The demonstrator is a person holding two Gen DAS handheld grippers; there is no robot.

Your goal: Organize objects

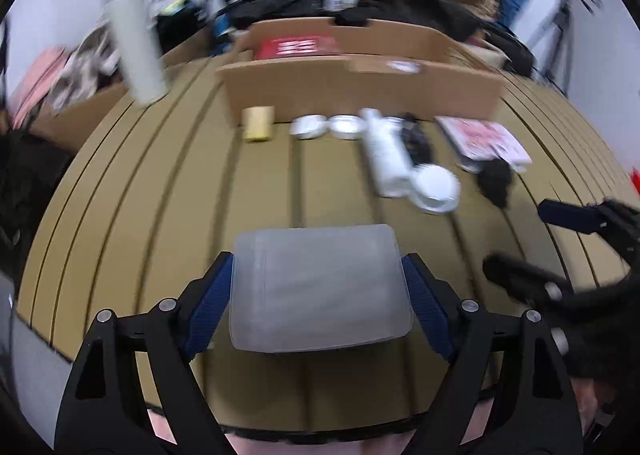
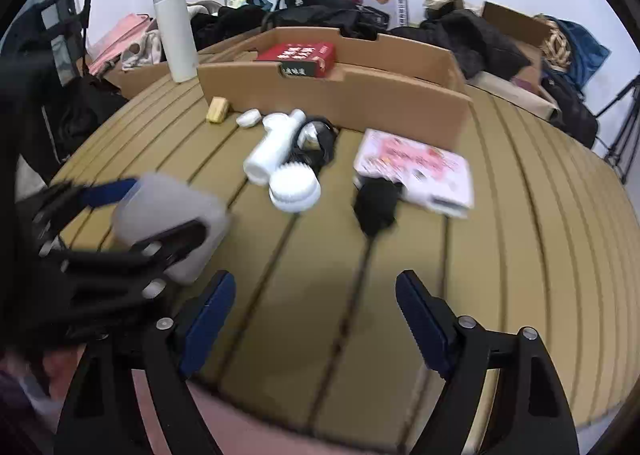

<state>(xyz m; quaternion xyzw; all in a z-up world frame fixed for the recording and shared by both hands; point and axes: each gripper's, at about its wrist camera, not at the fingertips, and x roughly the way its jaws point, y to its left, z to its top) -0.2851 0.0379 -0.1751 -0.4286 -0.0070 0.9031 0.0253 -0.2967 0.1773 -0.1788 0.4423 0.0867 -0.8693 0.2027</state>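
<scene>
From the left wrist view, the left gripper (image 1: 318, 291) is clamped on a translucent frosted plastic box (image 1: 320, 287), its blue-padded fingers (image 1: 212, 295) pressing both side walls, the box held above the near part of the tan slatted table (image 1: 160, 195). Farther along the table lie a small yellow block (image 1: 259, 123), two small white round cases (image 1: 308, 126) side by side, a white handheld brush device with a round head (image 1: 400, 163), a black cloth bundle (image 1: 496, 179) and a pink patterned flat package (image 1: 486, 139), all in front of a long open cardboard tray (image 1: 360, 89) that holds a red box (image 1: 298, 47). A tall white insulated bottle (image 1: 136, 43) stands upright at the far left. The right gripper (image 1: 560, 239) shows at the right edge, beside the held box. From the right wrist view, the right gripper (image 2: 316, 315) has its jaws spread apart with nothing between them, only bare table below. The left gripper (image 2: 132, 223) with the frosted box (image 2: 168, 219) sits to its left, and the brush device (image 2: 280, 159), black bundle (image 2: 376, 203) and pink package (image 2: 416, 171) lie ahead, between it and the cardboard tray (image 2: 340, 95).
</scene>
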